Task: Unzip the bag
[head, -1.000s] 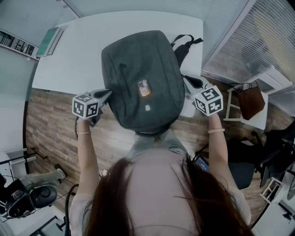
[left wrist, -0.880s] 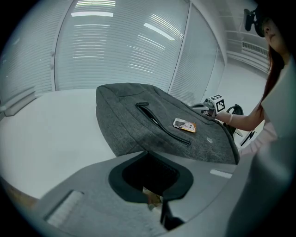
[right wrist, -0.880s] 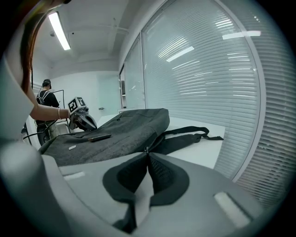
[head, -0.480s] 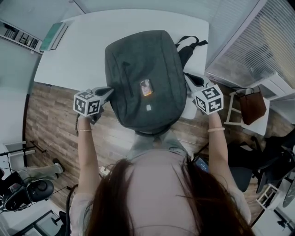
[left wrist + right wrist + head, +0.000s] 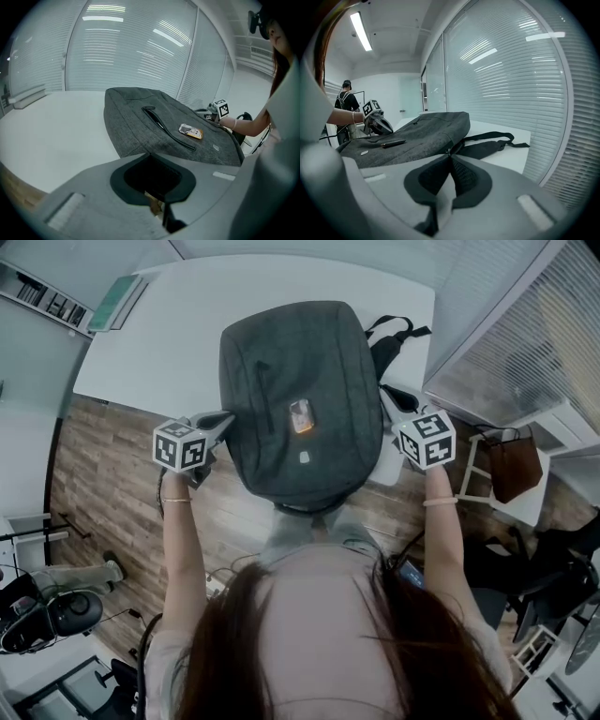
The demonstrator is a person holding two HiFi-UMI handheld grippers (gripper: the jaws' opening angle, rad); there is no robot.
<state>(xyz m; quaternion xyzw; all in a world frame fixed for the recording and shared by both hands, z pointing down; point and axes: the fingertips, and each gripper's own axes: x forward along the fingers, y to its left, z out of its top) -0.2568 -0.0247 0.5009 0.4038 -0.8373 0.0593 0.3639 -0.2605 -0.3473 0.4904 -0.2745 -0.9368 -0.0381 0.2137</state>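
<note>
A dark grey backpack [image 5: 300, 399] lies flat on the white table [image 5: 178, 343], with an orange tag [image 5: 300, 415] on its front and its black straps [image 5: 398, 334] trailing off to the far right. My left gripper [image 5: 223, 423] is at the bag's left edge. Its jaws stand open just short of the fabric [image 5: 173, 131], with nothing between them. My right gripper [image 5: 386, 397] is at the bag's right edge. Its pads [image 5: 461, 176] are nearly together on a small zipper pull [image 5: 449, 152] at their tips, and the jaws are starting to open.
A greenish flat board [image 5: 117, 301] lies at the table's far left corner. Window blinds run along the right side. A stool with a brown bag [image 5: 516, 465] stands right of the table. Wood floor shows below the table's near edge. A person [image 5: 345, 105] stands far behind.
Both grippers have stayed at the bag's two sides. Only the head view has shifted a little.
</note>
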